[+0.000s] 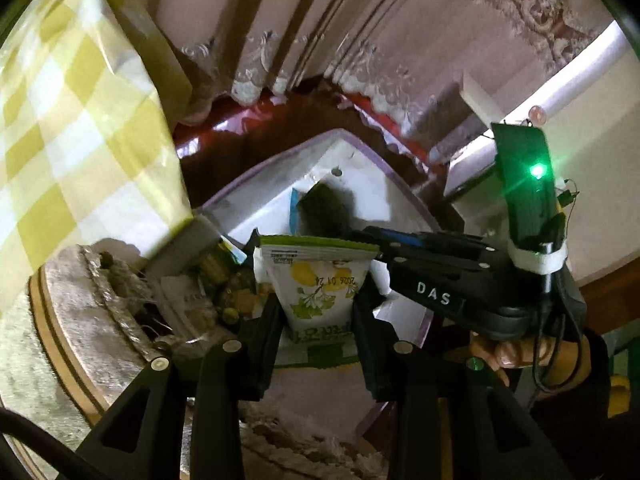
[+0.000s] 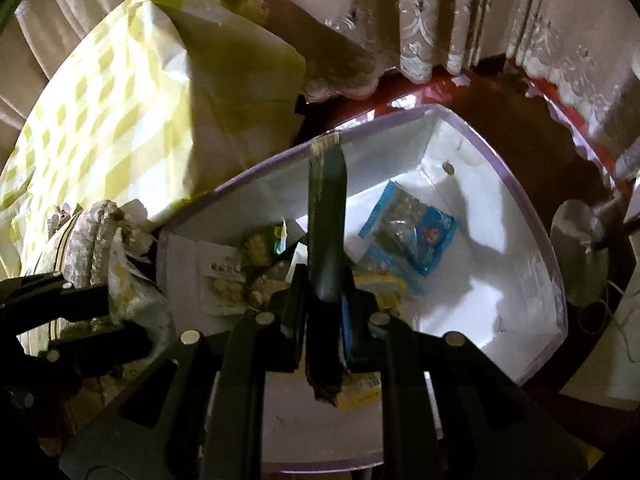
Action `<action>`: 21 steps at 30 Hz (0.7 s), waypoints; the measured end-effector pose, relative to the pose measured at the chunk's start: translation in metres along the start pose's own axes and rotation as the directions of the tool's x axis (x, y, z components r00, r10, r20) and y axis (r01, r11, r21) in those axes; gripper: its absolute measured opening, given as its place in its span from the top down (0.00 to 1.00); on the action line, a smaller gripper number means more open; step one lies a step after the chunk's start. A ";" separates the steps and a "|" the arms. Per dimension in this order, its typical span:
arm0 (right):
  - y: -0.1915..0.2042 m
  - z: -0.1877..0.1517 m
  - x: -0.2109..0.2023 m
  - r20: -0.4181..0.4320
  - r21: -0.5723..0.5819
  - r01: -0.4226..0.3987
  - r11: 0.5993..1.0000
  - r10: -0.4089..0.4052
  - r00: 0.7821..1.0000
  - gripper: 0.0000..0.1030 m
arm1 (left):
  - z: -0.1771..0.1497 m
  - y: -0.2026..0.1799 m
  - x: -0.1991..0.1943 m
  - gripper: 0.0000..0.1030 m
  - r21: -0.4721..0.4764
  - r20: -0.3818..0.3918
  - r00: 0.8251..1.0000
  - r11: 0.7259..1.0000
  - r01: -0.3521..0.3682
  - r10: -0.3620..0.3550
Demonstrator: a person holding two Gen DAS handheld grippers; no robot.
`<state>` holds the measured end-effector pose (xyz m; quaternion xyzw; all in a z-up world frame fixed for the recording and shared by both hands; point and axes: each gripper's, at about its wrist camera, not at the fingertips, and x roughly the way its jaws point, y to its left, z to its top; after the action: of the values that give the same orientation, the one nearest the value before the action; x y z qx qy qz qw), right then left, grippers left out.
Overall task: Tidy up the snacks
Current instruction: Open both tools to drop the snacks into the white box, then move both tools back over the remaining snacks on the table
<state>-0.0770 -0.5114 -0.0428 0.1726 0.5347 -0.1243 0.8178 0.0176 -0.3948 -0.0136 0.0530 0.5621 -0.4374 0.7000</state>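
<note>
My left gripper (image 1: 318, 312) is shut on a white snack packet with green trim and a yellow lemon print (image 1: 316, 280), held above the near edge of a white box with a lilac rim (image 1: 224, 196). My right gripper (image 2: 326, 300) is shut on a dark green narrow snack packet (image 2: 326, 216), held edge-on over the same box (image 2: 556, 272). A blue snack packet (image 2: 408, 232) lies on the box floor, with several yellow and green packets (image 2: 256, 252) at its left. The right gripper shows in the left wrist view (image 1: 348, 236), next to the lemon packet.
A yellow-and-white checked bag (image 1: 80, 128) stands left of the box, also in the right wrist view (image 2: 132, 120). A grey woven basket (image 1: 100, 288) sits below it. Lace-trimmed curtains (image 1: 360, 40) hang behind. The box rests on a dark red-brown table (image 2: 500, 92).
</note>
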 end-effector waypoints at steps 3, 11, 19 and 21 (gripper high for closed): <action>-0.003 -0.001 0.001 -0.005 0.004 -0.002 1.000 0.002 1.000 0.83 | -0.001 0.002 0.003 0.59 -0.012 -0.009 1.000 1.000 0.005 -0.005; 0.008 0.003 -0.003 -0.002 0.005 -0.015 1.000 0.015 1.000 0.55 | -0.008 0.007 -0.009 0.48 -0.046 0.029 1.000 0.999 0.013 -0.012; 0.049 0.011 -0.017 0.012 -0.052 -0.064 0.997 0.064 0.998 0.54 | -0.026 0.035 -0.048 0.48 -0.122 0.115 0.993 0.992 -0.013 0.027; 0.066 0.012 -0.021 0.018 -0.080 -0.086 0.993 0.088 0.996 0.53 | -0.034 0.051 -0.066 0.48 -0.168 0.151 0.987 0.985 -0.030 0.056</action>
<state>-0.0495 -0.4561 -0.0089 0.1617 0.5222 -0.0690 0.8345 0.0273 -0.3078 0.0079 -0.0274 0.5389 -0.3770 0.7528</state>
